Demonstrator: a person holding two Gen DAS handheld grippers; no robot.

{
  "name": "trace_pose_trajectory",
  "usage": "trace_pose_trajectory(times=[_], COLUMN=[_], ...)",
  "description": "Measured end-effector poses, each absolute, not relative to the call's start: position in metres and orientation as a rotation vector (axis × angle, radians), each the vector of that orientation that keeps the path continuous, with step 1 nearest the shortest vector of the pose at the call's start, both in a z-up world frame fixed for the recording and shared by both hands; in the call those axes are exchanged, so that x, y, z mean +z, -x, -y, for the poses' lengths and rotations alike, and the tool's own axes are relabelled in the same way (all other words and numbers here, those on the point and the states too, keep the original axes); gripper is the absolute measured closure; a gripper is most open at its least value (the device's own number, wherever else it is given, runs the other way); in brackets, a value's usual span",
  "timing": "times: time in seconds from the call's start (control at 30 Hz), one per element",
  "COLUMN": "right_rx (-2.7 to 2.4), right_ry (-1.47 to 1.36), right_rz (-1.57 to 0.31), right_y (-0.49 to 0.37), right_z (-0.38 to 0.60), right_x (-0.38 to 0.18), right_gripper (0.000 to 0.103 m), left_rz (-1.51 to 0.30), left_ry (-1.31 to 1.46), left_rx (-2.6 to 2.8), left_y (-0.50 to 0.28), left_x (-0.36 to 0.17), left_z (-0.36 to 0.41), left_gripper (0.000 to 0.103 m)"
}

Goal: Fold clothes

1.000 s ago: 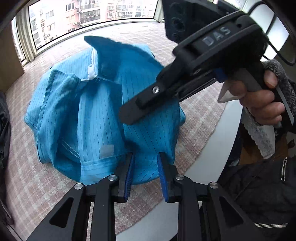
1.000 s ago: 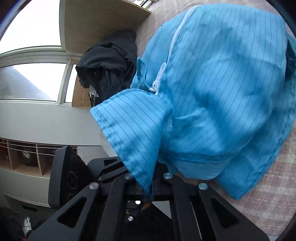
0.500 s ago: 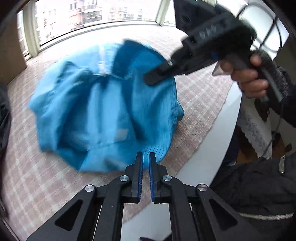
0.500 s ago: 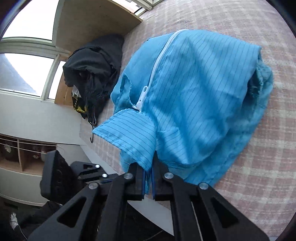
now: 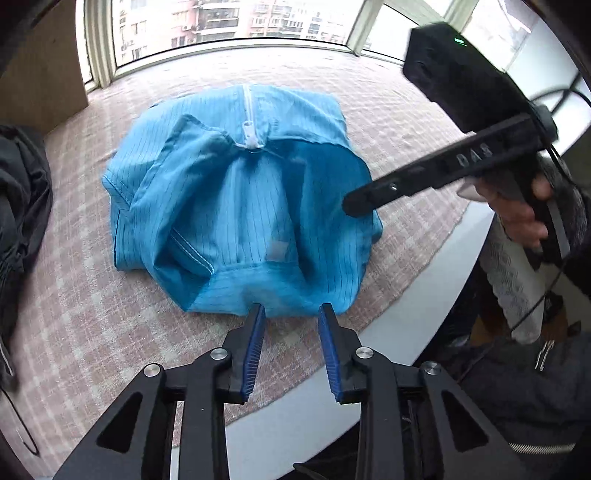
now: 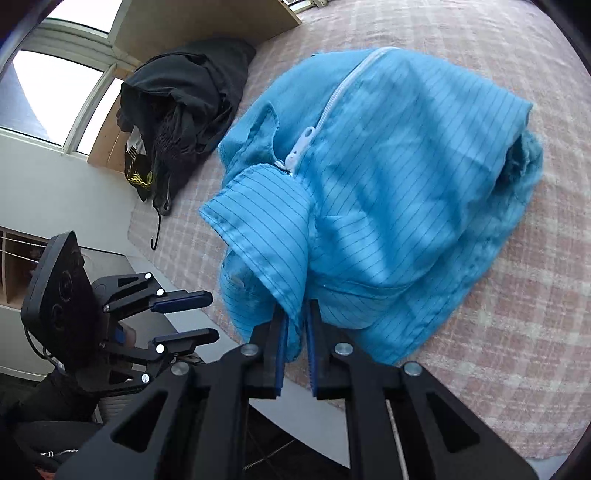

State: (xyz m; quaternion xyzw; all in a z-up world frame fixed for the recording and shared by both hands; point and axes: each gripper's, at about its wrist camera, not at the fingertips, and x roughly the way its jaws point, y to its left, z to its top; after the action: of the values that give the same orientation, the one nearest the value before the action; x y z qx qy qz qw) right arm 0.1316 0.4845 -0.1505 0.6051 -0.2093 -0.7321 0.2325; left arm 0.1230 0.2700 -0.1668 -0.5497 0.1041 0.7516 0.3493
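Zipper runs lengthwise along blue garment.

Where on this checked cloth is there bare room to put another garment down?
Free: checked cloth between the blue garment and the windows; also a patch between it and the black clothes. Crowded: the near table edge, where both grippers work.
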Motion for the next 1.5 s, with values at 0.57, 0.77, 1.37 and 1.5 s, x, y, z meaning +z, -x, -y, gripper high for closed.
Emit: trace_pose_trajectory(times=[0.57,0.77,1.37,1.5], right_rx=[-1.931,-1.958,-1.936,-2.014], right_ry=[-1.754,-1.796,-1.719,-1.591], right_rz=[0.755,0.785,1.037,1.146], right_y=[-0.132,-0.13,-0.139,-0.144], right_z=[-0.487,-0.478,-0.449,-0.466], right_x=[-0.168,-0.175,-0.199,-0.183], right_gripper=[0.087,0.087,0.095,0.099], left_rz=[-1.206,-1.309,-1.184,-1.173], left_ry=[0.884,0.71,0.616,0.599], left_rx=[1.583,1.404,1.411,1.442], left_y=[-0.186,-0.192,-0.171,-0.173], left_x=[-0.169,-0.169,-0.152,-0.145], left_z=[-0.301,-0.312,-0.275,-0.266], left_gripper=[0.072,0.072,0.102,0.102])
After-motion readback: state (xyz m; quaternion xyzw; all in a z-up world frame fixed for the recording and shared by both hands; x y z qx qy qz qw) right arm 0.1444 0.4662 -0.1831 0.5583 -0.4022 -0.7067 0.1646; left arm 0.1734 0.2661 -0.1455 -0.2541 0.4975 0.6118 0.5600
